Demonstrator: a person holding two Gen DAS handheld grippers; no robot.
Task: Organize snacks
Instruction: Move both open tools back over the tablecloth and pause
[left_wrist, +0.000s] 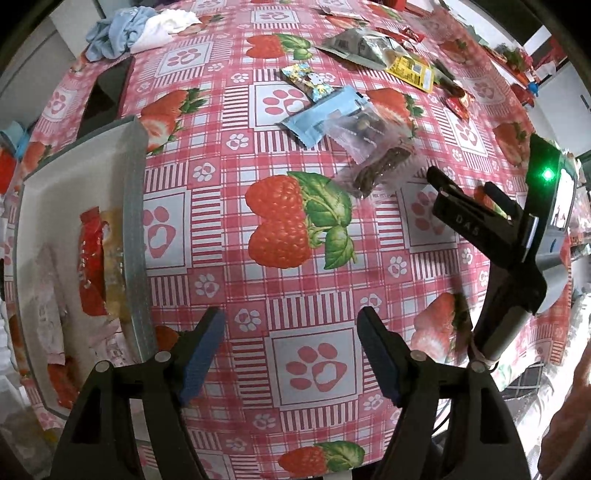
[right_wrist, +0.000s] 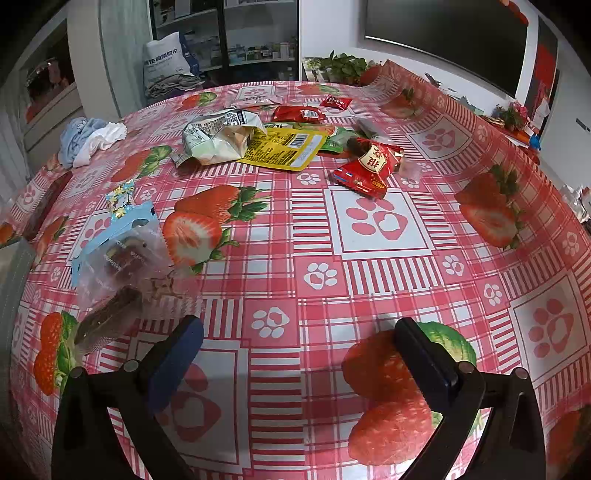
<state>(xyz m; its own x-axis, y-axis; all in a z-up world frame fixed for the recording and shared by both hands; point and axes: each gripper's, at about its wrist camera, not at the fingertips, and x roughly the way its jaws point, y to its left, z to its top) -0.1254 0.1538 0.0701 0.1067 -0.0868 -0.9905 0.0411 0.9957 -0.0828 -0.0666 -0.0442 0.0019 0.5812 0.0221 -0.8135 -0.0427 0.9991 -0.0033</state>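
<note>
My left gripper is open and empty above the strawberry tablecloth, beside a grey tray at its left that holds a red snack packet and others. A clear packet with a brown bar lies ahead, overlapping a light blue wrapper. My right gripper is open and empty; it also shows in the left wrist view, just right of the clear packet. In the right wrist view the clear packet lies at left. A red packet, a yellow packet and a silver bag lie farther off.
A bundle of blue and white cloth sits at the table's far left edge. A colourful small wrapper lies behind the blue one. More red packets lie at the far side. Shelves and a dark screen stand beyond the table.
</note>
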